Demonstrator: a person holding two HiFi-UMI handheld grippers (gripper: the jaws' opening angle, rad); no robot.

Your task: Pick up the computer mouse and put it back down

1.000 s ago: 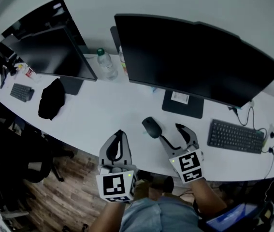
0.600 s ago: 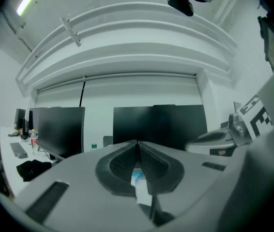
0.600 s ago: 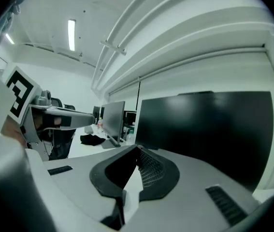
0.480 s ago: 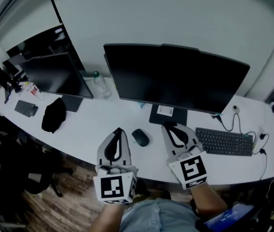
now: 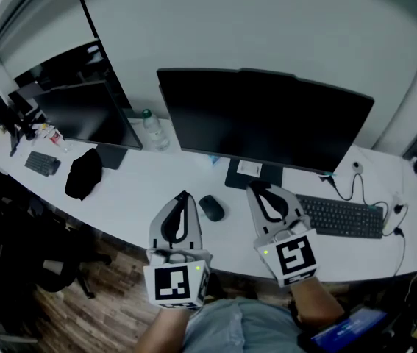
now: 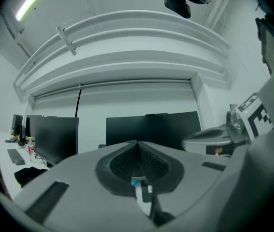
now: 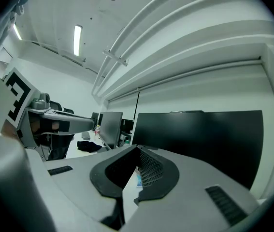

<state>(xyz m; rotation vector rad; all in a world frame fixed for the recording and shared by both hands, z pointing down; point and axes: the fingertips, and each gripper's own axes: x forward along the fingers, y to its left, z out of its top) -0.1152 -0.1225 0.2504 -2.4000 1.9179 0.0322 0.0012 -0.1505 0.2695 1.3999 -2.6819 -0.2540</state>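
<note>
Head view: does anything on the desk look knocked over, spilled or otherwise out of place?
Nothing stands out. The mouse lies flat on the desk between the left gripper and right gripper, both shut and empty. The bottle stands upright; the keyboard lies flat. A crumpled black cloth lies at the left.

Between left tool [image 5: 184, 195] and right tool [image 5: 255, 188]: mouse [image 5: 211, 208] on table [image 5: 134, 197], narrow gap on either side. Ahead of right tool: monitor [image 5: 263, 120] and stand base [image 5: 252, 173], blocking. Right of right tool: keyboard [image 5: 338, 215]. Left of left tool: bare table, open as far as black cloth [image 5: 83, 173].
</note>
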